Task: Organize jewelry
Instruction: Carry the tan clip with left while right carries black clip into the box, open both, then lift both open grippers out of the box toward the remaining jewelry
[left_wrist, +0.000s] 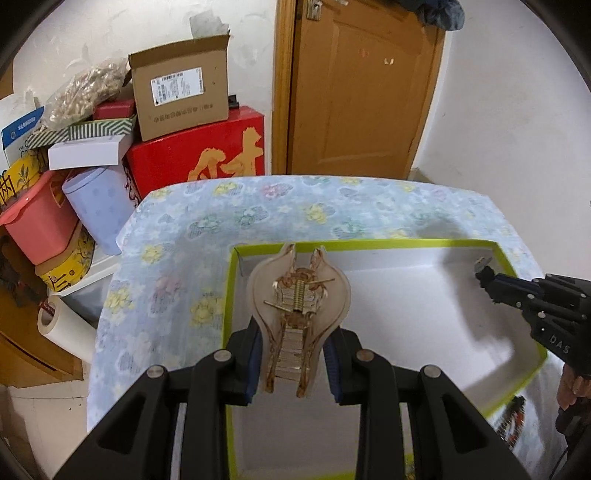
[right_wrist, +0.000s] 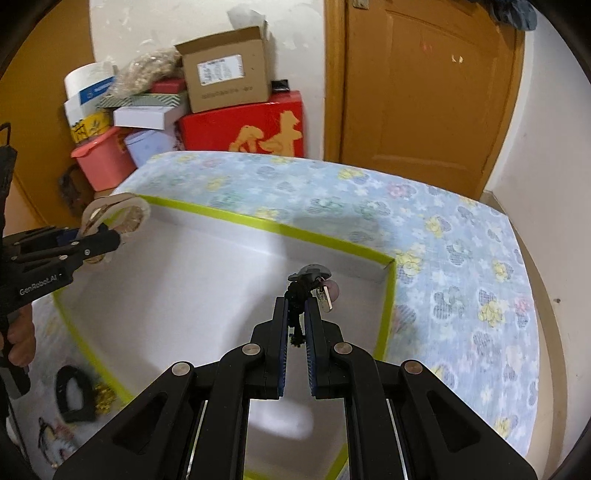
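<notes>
Two grippers hang over the white box (left_wrist: 424, 295): the left gripper (left_wrist: 293, 354) clamps a beige hair claw (left_wrist: 297, 295) at six o'clock; the right gripper (right_wrist: 295, 325) pinches a black-corded hair tie (right_wrist: 314, 284) toward one o'clock.

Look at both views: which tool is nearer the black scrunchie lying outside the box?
Left. The left tool, clamping a hair claw clip, hangs on the scrunchie's side of the green-rimmed box. The right tool, gripping a small hair accessory, is by the opposite corner.
</notes>
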